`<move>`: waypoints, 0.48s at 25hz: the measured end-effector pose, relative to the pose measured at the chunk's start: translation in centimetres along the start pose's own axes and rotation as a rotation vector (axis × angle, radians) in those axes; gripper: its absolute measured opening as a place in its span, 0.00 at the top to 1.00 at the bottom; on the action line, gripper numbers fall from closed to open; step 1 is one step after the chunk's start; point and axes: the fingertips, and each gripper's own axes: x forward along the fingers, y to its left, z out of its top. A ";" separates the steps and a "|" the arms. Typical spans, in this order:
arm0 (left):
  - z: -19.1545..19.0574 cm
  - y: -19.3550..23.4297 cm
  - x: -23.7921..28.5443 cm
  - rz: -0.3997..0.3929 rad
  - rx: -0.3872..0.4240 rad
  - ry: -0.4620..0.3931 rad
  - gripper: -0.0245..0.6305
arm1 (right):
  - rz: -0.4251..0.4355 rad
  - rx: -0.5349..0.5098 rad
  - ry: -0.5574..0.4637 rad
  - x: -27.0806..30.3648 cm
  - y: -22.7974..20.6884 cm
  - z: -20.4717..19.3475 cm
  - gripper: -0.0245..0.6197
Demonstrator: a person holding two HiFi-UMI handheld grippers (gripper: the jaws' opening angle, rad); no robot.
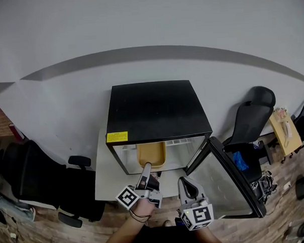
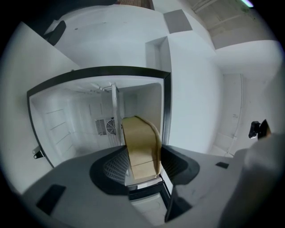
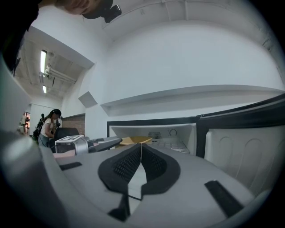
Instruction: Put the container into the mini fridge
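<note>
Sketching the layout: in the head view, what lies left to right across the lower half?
Black office chair → left gripper holding the tan container → right gripper → open fridge door → tan tabletop.

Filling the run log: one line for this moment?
left hand-held gripper: shut on container | right hand-held gripper: shut, empty | fridge door: open

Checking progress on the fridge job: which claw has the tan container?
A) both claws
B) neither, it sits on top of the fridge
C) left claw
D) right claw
C: the left claw is closed on the tan container, holding it inside the open mini fridge, while the right claw is shut on nothing.
</note>
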 end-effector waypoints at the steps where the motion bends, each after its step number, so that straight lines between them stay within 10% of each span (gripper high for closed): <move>1: 0.0 0.3 0.4 0.004 -0.010 0.000 0.62 | 0.002 0.000 0.001 0.2 -0.1 0.0 0.94; 12: -0.3 2.4 3.9 0.025 -0.038 0.025 0.62 | 0.027 -0.013 0.022 3.6 -1.3 -0.8 0.94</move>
